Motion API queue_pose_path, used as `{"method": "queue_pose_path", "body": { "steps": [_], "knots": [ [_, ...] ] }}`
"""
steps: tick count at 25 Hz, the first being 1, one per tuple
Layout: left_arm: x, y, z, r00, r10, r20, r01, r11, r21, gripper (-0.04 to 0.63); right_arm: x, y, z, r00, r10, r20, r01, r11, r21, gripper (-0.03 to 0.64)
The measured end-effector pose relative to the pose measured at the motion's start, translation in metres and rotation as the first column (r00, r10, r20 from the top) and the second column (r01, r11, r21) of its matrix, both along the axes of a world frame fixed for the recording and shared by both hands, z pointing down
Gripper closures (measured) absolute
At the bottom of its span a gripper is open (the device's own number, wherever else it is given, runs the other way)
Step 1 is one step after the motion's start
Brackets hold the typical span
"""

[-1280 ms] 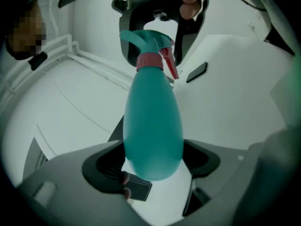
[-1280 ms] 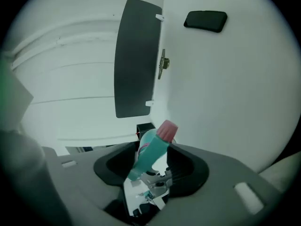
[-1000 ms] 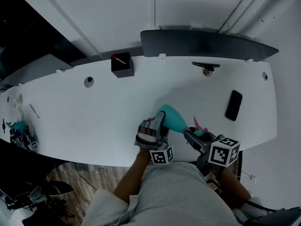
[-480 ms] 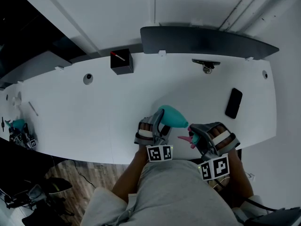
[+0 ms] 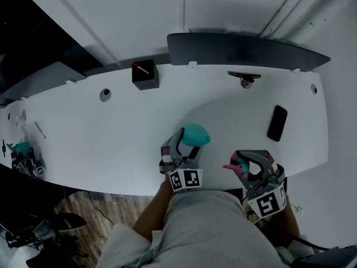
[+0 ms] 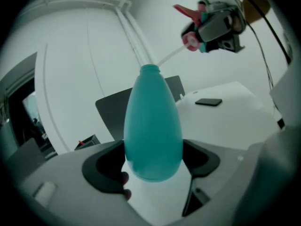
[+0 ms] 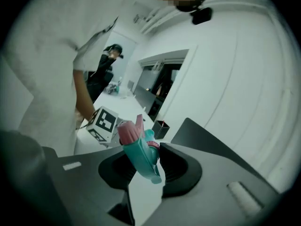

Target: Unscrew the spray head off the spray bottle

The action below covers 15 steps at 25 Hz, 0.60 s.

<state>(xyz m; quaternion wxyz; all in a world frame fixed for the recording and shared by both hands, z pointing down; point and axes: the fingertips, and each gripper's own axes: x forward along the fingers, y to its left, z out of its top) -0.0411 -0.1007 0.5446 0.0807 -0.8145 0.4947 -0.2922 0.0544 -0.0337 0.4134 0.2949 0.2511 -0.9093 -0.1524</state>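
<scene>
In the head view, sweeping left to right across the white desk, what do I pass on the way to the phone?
Round desk hole → black box → teal bottle → spray head → black phone.

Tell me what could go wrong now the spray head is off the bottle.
The dip tube reaches from the spray head to the open neck of the bottle; pulling sideways could kink it.
The left gripper holds the uncapped bottle only by its base; tipping it may spill any contents on the table.
</scene>
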Motion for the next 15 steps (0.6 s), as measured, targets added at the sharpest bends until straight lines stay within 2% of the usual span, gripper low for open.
{"method": "queue_pose_path", "body": {
  "steps": [2,4,5,6,7,10,11,13,15],
  "knots": [
    [-0.012,-0.004,-0.005,0.992,-0.073,-0.107,0.069,0.997,-0.040,0.221,0.021,-0.004,-0.013,0.980,0.120,0.158,-0.110,0.991,-0.072,0.489],
    [-0.024,-0.006,-0.008,0.968,-0.146,-0.206,0.132,0.988,-0.081,0.221,0.045,-0.013,-0.027,0.899,0.264,0.348,-0.229,0.963,-0.140,0.489],
    [-0.029,-0.007,-0.010,0.955,-0.174,-0.240,0.156,0.983,-0.095,0.221,0.057,-0.016,-0.030,0.860,0.318,0.400,-0.275,0.947,-0.164,0.489],
    [-0.032,-0.008,-0.014,0.946,-0.192,-0.263,0.170,0.980,-0.102,0.221,0.070,-0.019,-0.028,0.838,0.365,0.406,-0.322,0.931,-0.174,0.489],
    [-0.033,-0.008,-0.019,0.941,-0.195,-0.276,0.174,0.980,-0.100,0.221,0.080,-0.023,-0.022,0.836,0.404,0.373,-0.372,0.915,-0.157,0.489],
    [-0.023,-0.008,-0.040,0.931,-0.171,-0.322,0.154,0.985,-0.078,0.221,0.081,-0.036,-0.002,0.872,0.448,0.197,-0.462,0.887,0.024,0.489],
    [-0.017,-0.007,-0.047,0.924,-0.162,-0.346,0.145,0.987,-0.075,0.221,0.074,-0.040,0.007,0.873,0.466,0.145,-0.478,0.877,0.053,0.489],
    [-0.003,-0.006,-0.059,0.909,-0.148,-0.389,0.128,0.989,-0.077,0.221,0.053,-0.047,0.022,0.858,0.501,0.108,-0.507,0.861,0.034,0.489],
    [0.007,-0.002,-0.067,0.901,-0.141,-0.410,0.117,0.990,-0.084,0.221,0.028,-0.055,0.029,0.837,0.526,0.148,-0.530,0.848,-0.014,0.489]
  ]
}}
